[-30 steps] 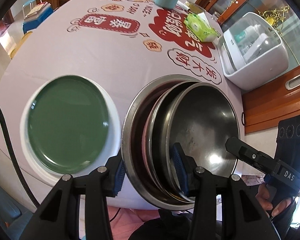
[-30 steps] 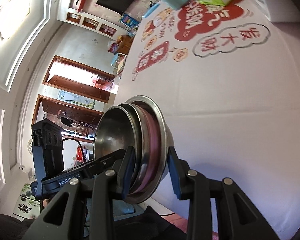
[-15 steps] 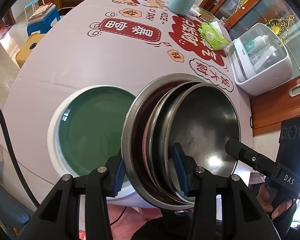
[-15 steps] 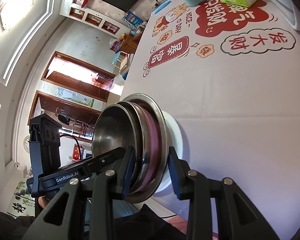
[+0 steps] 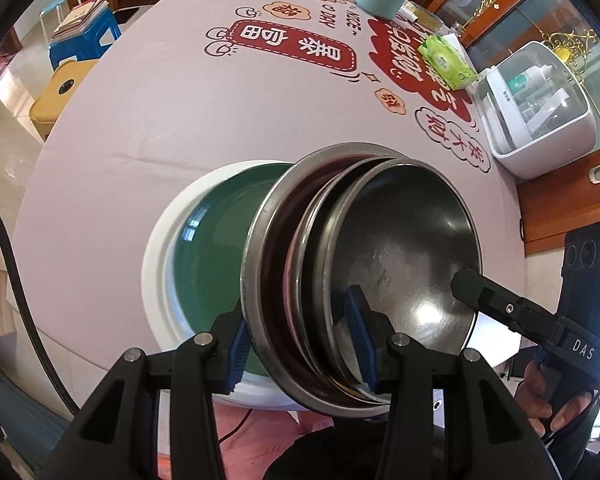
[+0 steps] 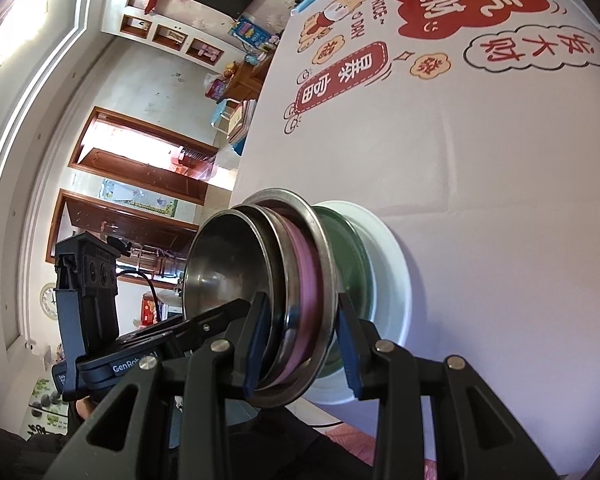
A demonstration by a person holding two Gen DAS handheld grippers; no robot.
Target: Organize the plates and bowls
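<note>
Nested steel bowls (image 5: 400, 264), frame centre, clamped by left gripper (image 5: 300, 340) and right gripper (image 6: 300, 344), overlapping green plate (image 5: 212, 264) lower left.

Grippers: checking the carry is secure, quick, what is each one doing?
Left gripper: shut on the stack of metal bowls.
Right gripper: shut on the same stack, at another part of its rim.

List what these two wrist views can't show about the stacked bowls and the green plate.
- Stack of bowls: its underside, and whether it touches the green plate, are hidden in both views.
- Plate's right part: covered by the stack in the left view.
- Number of nested bowls: rims overlap; inner ones hidden.
</note>
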